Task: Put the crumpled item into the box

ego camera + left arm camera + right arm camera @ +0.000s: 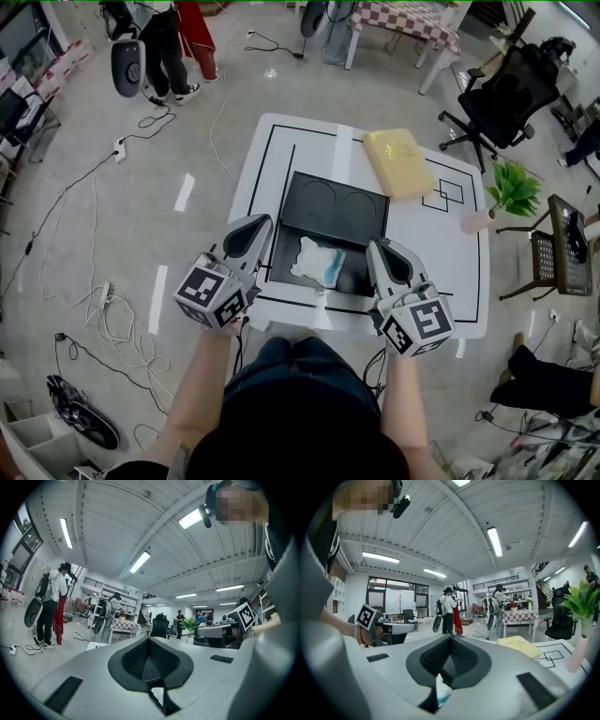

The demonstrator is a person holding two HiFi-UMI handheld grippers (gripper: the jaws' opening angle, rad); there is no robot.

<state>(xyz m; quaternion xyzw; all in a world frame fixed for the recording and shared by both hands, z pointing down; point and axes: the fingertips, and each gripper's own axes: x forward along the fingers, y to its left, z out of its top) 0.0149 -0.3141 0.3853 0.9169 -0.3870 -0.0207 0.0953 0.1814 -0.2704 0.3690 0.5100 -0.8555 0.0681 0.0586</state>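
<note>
- Two grippers sit low in the head view, one in each hand, at the near edge of a white table (pixel 281 141) marked with black lines.
- Left gripper (pixel 262 225): its jaws are together with nothing between them, and their tip lies just beside the left wall of the black box (pixel 337 202).
- Right gripper (pixel 374 247): its jaws are also pressed together and hold nothing, and their tip is at the box's right wall.
- Crumpled item (pixel 314 261): a white wad with a blue patch. It lies inside the box, on the floor near the front wall, between the two grippers and touching neither.
- Through the slot under its closed jaws, the right gripper view shows a bit of the same wad.
- Yellow flat packet (pixel 398 161): it lies on the table beyond the box's far right corner, apart from it.
- Pink vase (pixel 476 222) with a green plant (pixel 513 187): it stands at the table's right edge.
- Black office chair (pixel 506 94): it stands on the floor beyond the table.
- Cables (pixel 84 197): they trail across the floor at the left.
</note>
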